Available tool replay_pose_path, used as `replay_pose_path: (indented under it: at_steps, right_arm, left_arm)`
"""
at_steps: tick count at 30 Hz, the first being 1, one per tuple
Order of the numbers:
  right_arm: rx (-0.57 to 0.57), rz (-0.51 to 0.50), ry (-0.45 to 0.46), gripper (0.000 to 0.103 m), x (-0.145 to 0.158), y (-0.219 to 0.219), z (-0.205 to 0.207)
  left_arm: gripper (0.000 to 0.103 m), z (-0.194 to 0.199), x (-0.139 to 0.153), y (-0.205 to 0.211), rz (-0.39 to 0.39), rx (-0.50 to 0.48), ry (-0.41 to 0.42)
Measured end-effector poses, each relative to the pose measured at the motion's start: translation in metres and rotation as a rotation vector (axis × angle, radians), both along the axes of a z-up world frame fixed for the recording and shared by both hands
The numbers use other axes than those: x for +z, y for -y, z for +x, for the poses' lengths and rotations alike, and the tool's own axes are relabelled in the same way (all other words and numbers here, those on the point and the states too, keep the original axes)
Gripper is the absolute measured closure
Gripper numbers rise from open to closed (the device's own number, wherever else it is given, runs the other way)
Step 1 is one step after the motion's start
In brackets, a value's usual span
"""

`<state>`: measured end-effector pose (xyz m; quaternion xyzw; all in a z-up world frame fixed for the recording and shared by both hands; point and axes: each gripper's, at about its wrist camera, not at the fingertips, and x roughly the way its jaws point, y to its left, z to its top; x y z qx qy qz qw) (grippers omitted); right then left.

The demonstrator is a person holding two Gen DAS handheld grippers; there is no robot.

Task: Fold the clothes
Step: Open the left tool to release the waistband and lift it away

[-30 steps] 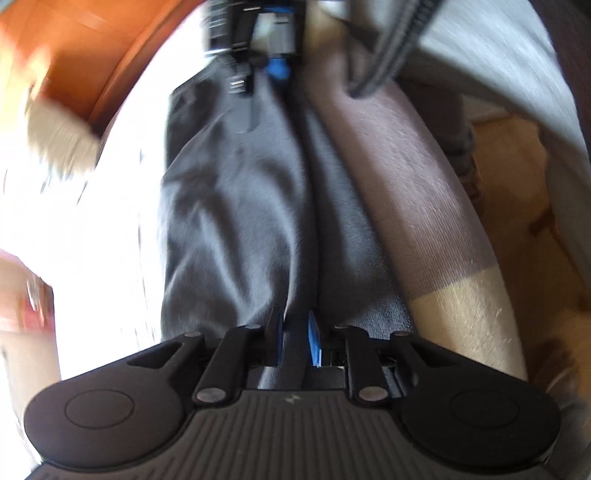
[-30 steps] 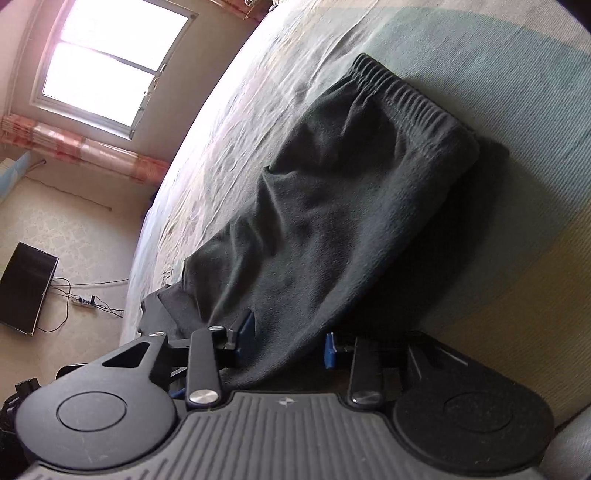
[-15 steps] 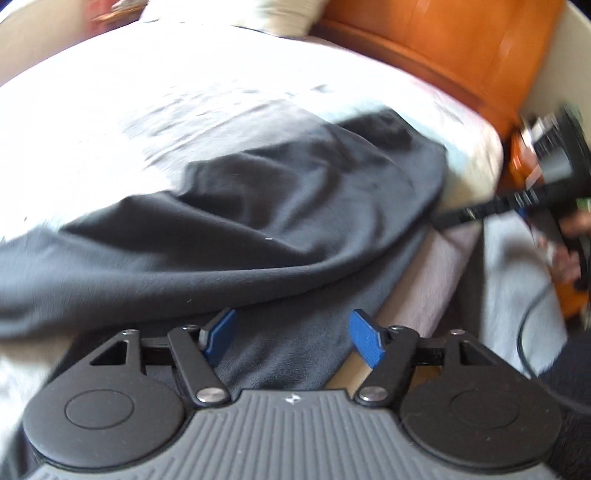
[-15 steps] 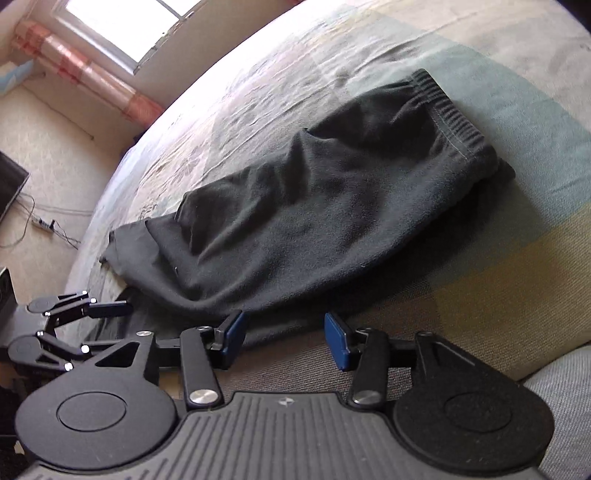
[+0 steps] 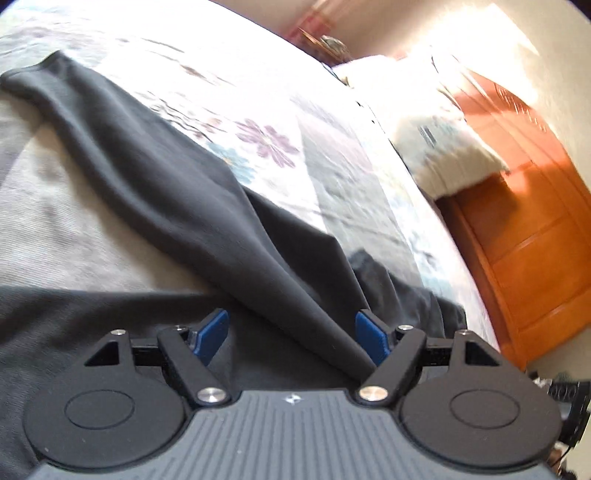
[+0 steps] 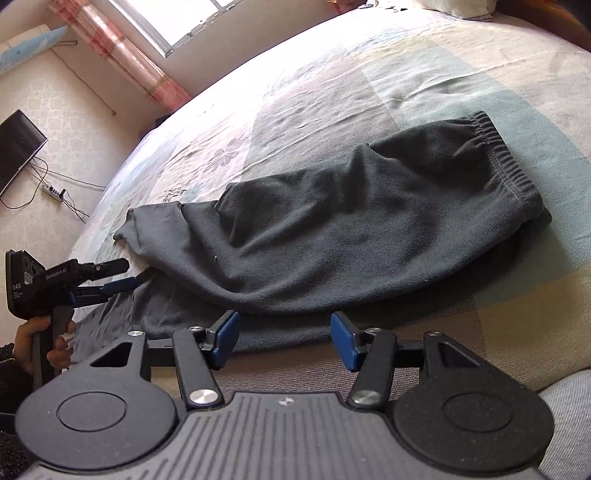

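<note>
The dark grey trousers (image 6: pixel 369 236) lie folded lengthwise on the bed (image 6: pixel 406 74), their elastic waistband toward the pillow (image 5: pixel 443 147) end and their leg hems toward the window (image 6: pixel 177 22) end.

The right gripper (image 6: pixel 284 338) hangs just off the trousers' near long edge. Its jaws are opening and its blue pads (image 6: pixel 341 341) press on nothing; only the edge of the cloth and the bedcover show between them.

The left gripper (image 5: pixel 291 336) hovers at the leg end of the trousers, seen in the right wrist view gripped by a hand (image 6: pixel 44 343). Its jaws stand wide apart. A fold of trouser leg runs between the pads (image 5: pixel 371 341), but they do not clamp it.
</note>
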<state>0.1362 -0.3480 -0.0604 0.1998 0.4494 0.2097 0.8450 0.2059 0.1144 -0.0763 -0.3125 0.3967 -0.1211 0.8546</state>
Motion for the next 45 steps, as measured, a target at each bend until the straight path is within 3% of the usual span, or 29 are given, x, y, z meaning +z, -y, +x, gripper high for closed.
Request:
replay_pose_path:
  at_steps: [6, 11, 15, 38, 40, 45]
  right_arm:
    - [0.004, -0.027, 0.01, 0.042, 0.007, -0.003, 0.006]
    - [0.013, -0.047, 0.0, 0.041, 0.007, -0.012, 0.017]
    - [0.019, -0.058, -0.005, 0.041, 0.004, -0.021, 0.025]
    - [0.041, -0.061, 0.001, 0.041, 0.002, -0.029, 0.049]
    - [0.049, -0.061, 0.002, 0.041, 0.002, -0.031, 0.05]
    - [0.071, -0.044, -0.008, 0.041, -0.001, -0.036, 0.053]
  left_arm:
    - [0.025, 0.022, -0.016, -0.078, -0.142, 0.266, -0.006]
    - [0.024, 0.039, -0.047, -0.1, -0.279, 0.302, -0.074]
    - [0.012, 0.047, -0.048, -0.088, -0.269, 0.268, -0.04]
    - [0.012, 0.122, -0.057, -0.128, -0.26, 0.432, 0.117]
    - [0.012, 0.121, -0.056, -0.125, -0.255, 0.414, 0.118]
    - [0.012, 0.107, -0.055, -0.103, -0.239, 0.228, 0.082]
